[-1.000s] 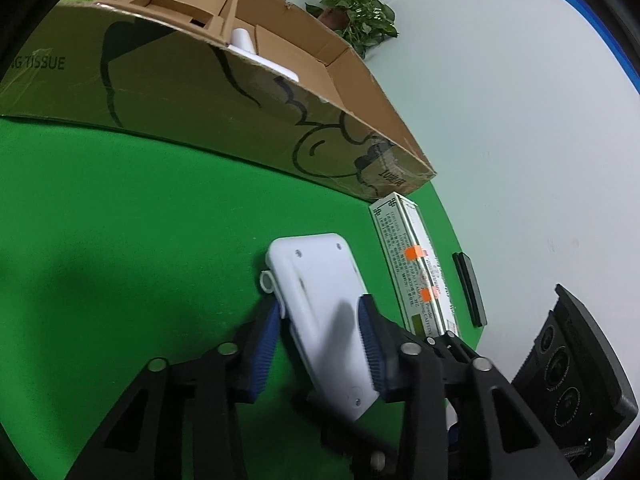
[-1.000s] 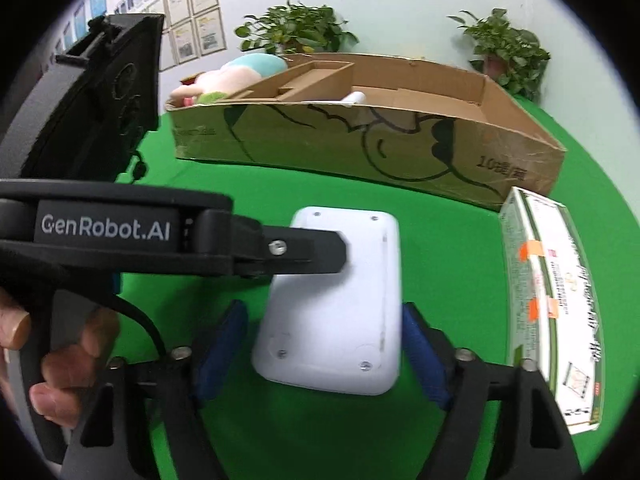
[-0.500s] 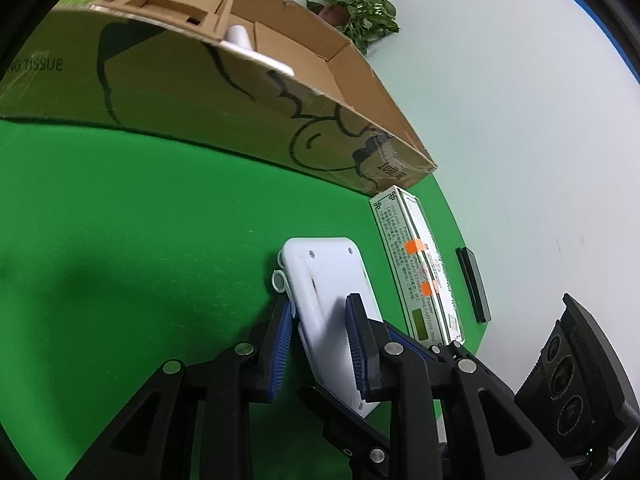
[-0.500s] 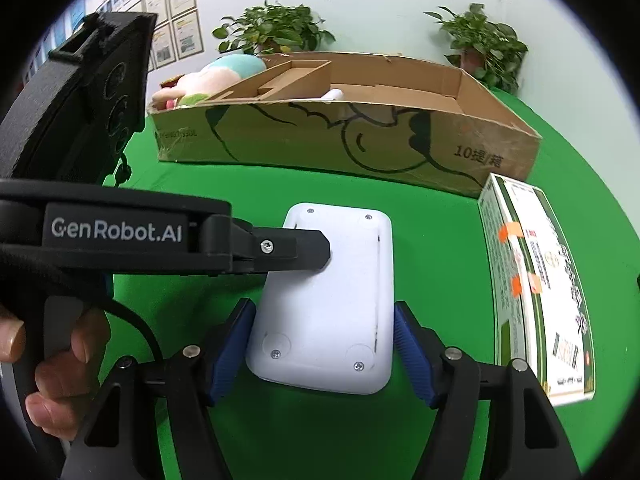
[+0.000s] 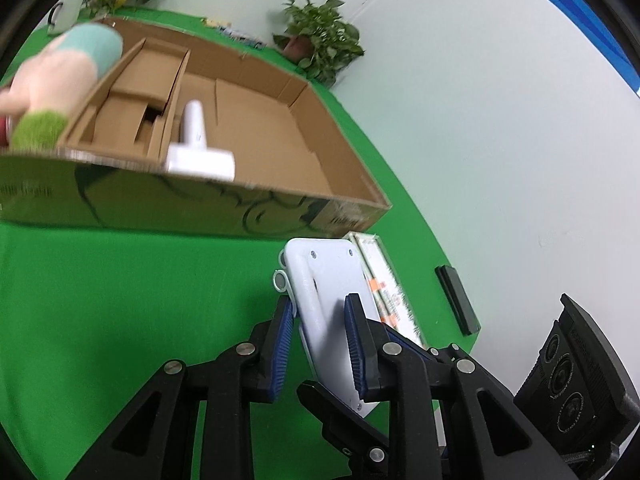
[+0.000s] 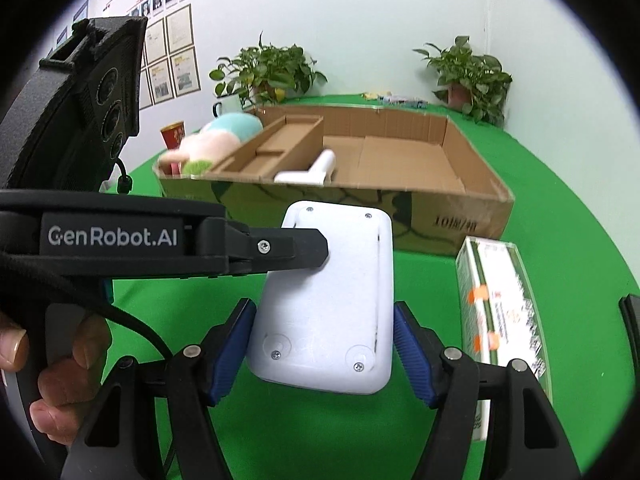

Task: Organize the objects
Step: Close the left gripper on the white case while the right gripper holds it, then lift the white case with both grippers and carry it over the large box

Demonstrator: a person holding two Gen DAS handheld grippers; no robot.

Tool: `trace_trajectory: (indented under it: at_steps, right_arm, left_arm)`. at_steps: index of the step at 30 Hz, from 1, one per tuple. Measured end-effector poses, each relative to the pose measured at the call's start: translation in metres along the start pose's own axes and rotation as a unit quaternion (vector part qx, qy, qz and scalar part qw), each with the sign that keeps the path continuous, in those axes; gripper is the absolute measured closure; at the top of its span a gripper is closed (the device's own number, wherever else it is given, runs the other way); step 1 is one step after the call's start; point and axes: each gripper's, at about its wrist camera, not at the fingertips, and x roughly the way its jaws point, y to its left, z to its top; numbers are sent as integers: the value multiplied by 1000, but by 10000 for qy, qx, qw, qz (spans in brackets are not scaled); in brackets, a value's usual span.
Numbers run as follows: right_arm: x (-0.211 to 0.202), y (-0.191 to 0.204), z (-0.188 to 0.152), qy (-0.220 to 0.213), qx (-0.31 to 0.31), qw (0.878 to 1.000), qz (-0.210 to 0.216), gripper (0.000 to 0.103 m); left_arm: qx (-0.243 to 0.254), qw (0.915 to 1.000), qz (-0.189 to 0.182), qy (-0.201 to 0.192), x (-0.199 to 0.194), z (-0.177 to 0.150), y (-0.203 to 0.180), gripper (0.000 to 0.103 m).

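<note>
A flat white plastic device with screws in its underside (image 5: 326,300) (image 6: 332,300) is held off the green table. My left gripper (image 5: 318,344) is shut on its long edge; it shows from the side in the right wrist view (image 6: 296,250). My right gripper (image 6: 324,352) has its blue pads touching or almost touching both sides of the device's near end. A long open cardboard box (image 5: 256,148) (image 6: 400,160) lies beyond, with a white T-shaped tool (image 5: 196,148) (image 6: 312,170) inside.
A green and white carton (image 6: 500,312) (image 5: 380,280) lies to the right of the device. A black bar (image 5: 458,300) lies farther right. A plush toy (image 5: 60,80) (image 6: 212,140) sits at the box's left end. Potted plants (image 6: 268,72) stand behind.
Both grippers and the white device have risen off the table, so the box interior now shows. The right jaws have closed in on the device.
</note>
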Motion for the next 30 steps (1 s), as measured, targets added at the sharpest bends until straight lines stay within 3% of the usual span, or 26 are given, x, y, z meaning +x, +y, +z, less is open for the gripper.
trace_trajectory:
  at_steps: [9, 20, 30]
  right_arm:
    - [-14, -5, 42, -388, -13, 9992, -54, 35]
    - [-21, -13, 124, -847, -16, 9964, -5, 35]
    - [-2, -3, 177, -806, -93, 9967, 28, 35]
  left_arm:
    - [340, 9990, 4, -288, -22, 46, -39, 80]
    - [696, 9954, 119, -649, -51, 142, -83, 81]
    - [801, 9946, 186, -637, -54, 210, -93, 81]
